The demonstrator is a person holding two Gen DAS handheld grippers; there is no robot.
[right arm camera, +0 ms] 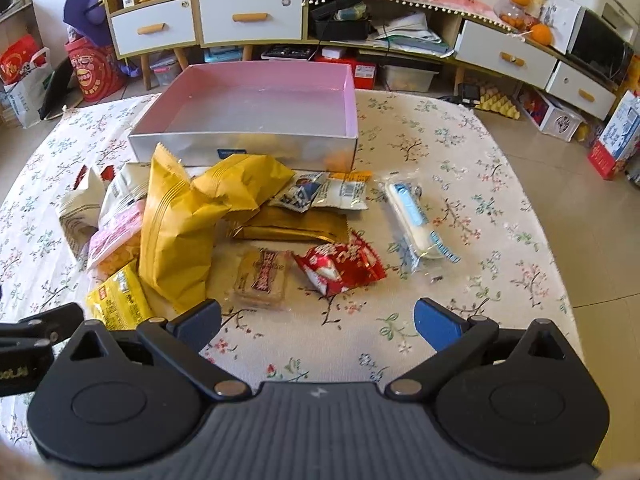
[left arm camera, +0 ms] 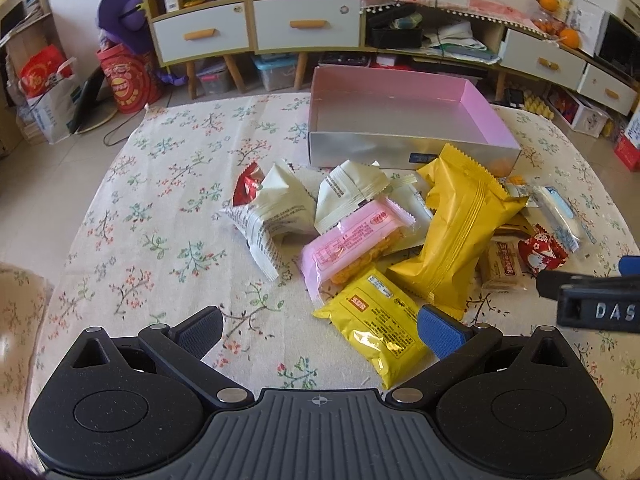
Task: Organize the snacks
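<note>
Both the left gripper (left arm camera: 320,330) and right gripper (right arm camera: 318,320) hang wide open and empty at the near edge, since the snacks (right arm camera: 208,224) are heaped on the surface (right arm camera: 460,152) right in front of the empty pink box (right arm camera: 256,100).

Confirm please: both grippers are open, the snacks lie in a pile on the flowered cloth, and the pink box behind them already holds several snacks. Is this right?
Not quite. The pink box is empty; the right wrist view shows its bare floor. The rest stands: the left gripper and the right gripper are open, and the snacks lie piled on the flowered cloth in front of the box.
</note>
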